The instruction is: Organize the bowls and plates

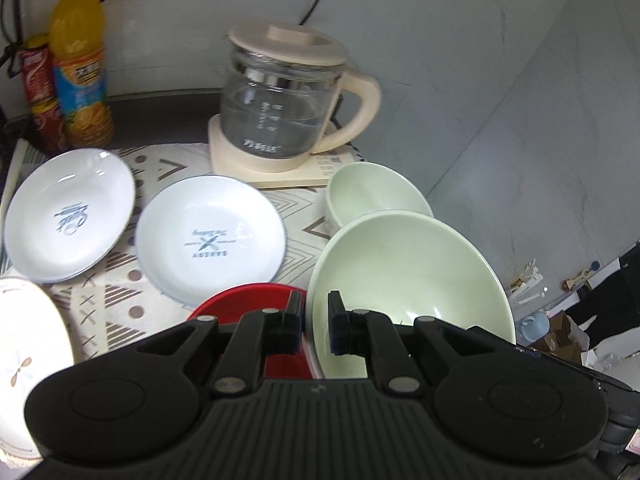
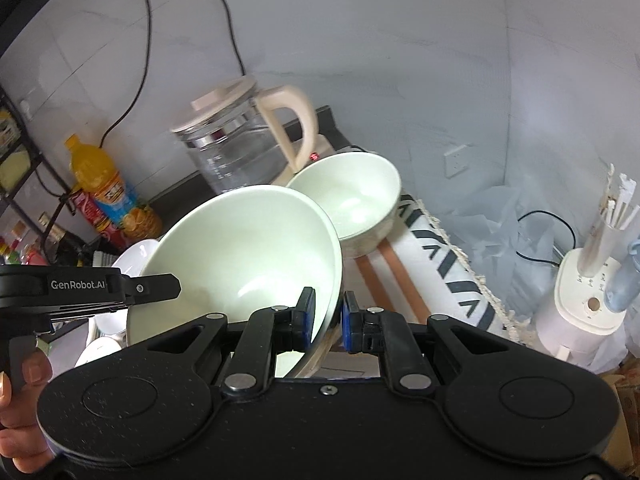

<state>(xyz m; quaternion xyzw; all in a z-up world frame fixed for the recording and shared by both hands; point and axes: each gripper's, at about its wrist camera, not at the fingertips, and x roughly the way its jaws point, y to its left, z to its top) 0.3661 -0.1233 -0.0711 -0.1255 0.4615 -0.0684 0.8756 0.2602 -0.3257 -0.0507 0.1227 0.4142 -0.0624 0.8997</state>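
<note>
A large pale green bowl is held tilted above the patterned mat. My left gripper is shut on its left rim, and my right gripper is shut on its right rim. A smaller pale green bowl stands behind it, also in the right wrist view. A red plate lies under the left gripper. Two white plates with blue print and a white flowered plate lie to the left.
A glass kettle with a cream lid stands on its base at the back. An orange juice bottle and a red can stand at the back left. The counter's right edge is near; a white appliance stands beyond it.
</note>
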